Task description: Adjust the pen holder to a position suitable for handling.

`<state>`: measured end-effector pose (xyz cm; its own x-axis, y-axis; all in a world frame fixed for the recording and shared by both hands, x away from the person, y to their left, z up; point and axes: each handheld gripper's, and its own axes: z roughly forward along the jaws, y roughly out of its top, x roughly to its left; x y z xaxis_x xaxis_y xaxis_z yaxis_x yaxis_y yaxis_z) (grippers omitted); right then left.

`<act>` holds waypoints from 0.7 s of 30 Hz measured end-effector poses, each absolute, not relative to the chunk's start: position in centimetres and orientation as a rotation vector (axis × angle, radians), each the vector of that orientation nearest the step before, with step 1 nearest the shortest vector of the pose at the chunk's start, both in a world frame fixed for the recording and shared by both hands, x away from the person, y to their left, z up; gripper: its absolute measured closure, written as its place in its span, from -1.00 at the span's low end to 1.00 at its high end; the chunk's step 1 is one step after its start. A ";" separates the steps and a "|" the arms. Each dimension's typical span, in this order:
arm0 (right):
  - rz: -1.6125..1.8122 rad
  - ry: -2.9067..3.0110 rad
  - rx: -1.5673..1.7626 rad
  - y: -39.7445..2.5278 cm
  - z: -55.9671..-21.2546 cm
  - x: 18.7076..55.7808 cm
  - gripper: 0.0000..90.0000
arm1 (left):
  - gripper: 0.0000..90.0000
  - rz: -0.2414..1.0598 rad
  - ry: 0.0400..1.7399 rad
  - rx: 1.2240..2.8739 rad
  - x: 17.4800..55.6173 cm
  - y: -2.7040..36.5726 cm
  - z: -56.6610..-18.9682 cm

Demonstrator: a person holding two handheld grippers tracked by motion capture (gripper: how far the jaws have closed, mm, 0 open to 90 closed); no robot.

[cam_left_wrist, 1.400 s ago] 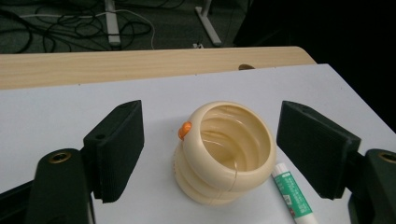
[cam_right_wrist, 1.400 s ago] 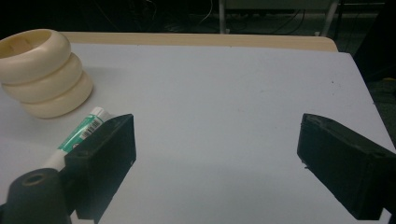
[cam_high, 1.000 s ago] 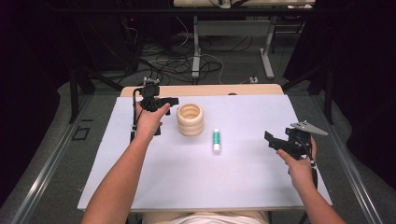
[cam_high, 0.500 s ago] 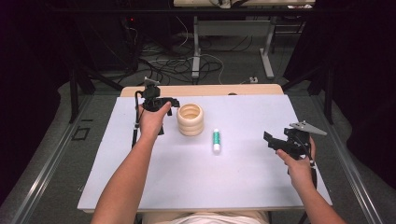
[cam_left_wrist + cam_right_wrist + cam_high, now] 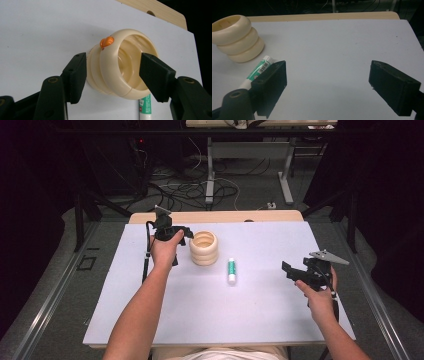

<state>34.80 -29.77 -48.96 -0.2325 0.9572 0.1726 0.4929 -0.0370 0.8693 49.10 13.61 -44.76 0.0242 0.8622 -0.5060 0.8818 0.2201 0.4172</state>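
right gripper: the black two-jaw right gripper (image 5: 292, 272) sits near the table's right edge, jaws spread wide, nothing between them, held above the sheet by the person's right hand (image 5: 320, 295); grey three-cornered plate on top.
glue stick: small green-and-white cylindrical stick (image 5: 231, 270) with white cap and barcode label, lying flat mid-table, just right of and nearer than the ring stack; smooth plastic look. In the right gripper view it lies beside the left-hand jaw (image 5: 258, 70).
ring stack: cream, glossy, three-tier ribbed ring-shaped holder (image 5: 204, 248), hollow centre, rounded bulging tiers, looks like plastic; a small orange knob (image 5: 107, 41) on its top rim. It stands on the far-left-of-centre part of the sheet.
left gripper: the black two-jaw left gripper (image 5: 113, 72) is wide open around the ring stack, one pad at the outer wall, the other over the far rim; cannot tell if either pad touches. Held by the person's left hand (image 5: 165, 251).
table cover: flat matte white sheet (image 5: 260, 315), smooth.
table edge: pale wooden board (image 5: 220, 216) showing past the sheet's far side.
floor beyond: grey, with loose cables (image 5: 165, 190) and metal table legs (image 5: 287, 175).
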 end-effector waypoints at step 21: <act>1.207 1.759 1.528 -29.9 -49.0 34.9 -0.68 | 0.10 -0.140 1.870 1.611 50.2 12.6 -47.2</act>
<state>34.87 -29.91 -49.04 -0.2351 0.9572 0.1690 0.5019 -0.0293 0.8644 50.20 12.58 -47.19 -0.0269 0.8442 -0.5354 0.9146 0.2369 0.3277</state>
